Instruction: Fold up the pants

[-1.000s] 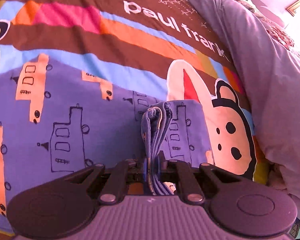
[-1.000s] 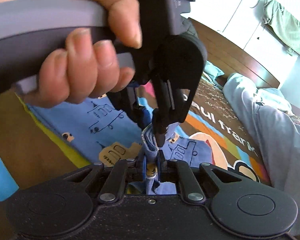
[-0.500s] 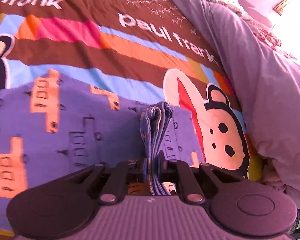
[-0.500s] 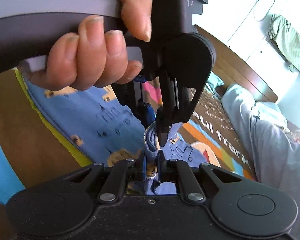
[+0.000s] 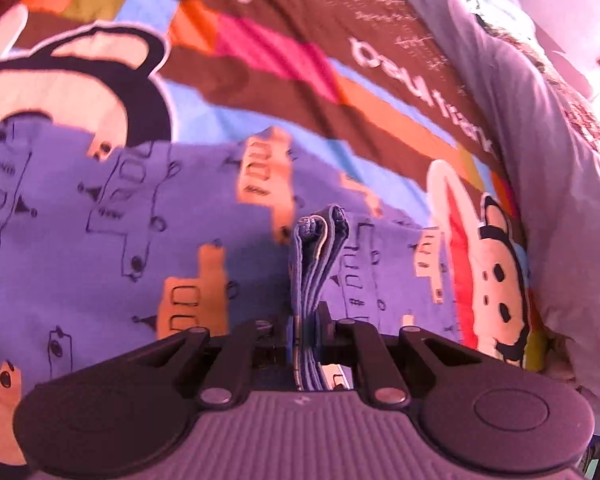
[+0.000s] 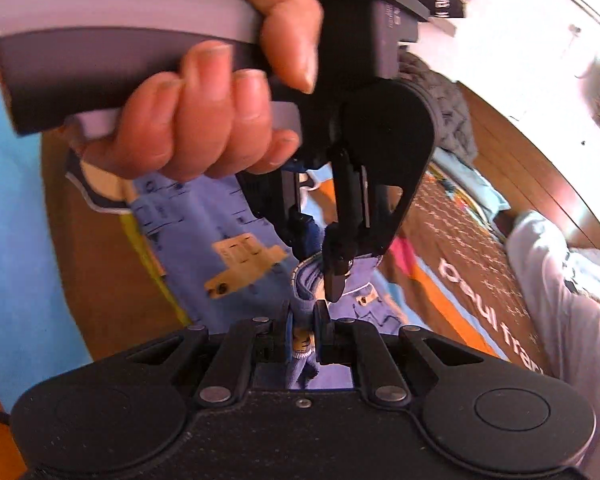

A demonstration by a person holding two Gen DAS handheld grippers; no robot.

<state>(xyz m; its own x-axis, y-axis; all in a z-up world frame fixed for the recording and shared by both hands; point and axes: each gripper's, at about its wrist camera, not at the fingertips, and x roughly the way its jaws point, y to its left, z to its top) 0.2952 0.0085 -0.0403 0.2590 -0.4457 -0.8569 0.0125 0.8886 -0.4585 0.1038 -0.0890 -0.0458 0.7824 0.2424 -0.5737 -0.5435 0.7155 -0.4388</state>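
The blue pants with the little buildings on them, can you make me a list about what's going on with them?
thing: blue pants printed with orange and outlined buildings
where: lying on a colourful cartoon bedspread
left gripper: shut on a bunched edge of the pants
right gripper: shut on the same edge, close beside the left gripper
who holds it: a hand grips the left gripper's handle
nearby: grey bedding along the bed's side
fold: not finished yet
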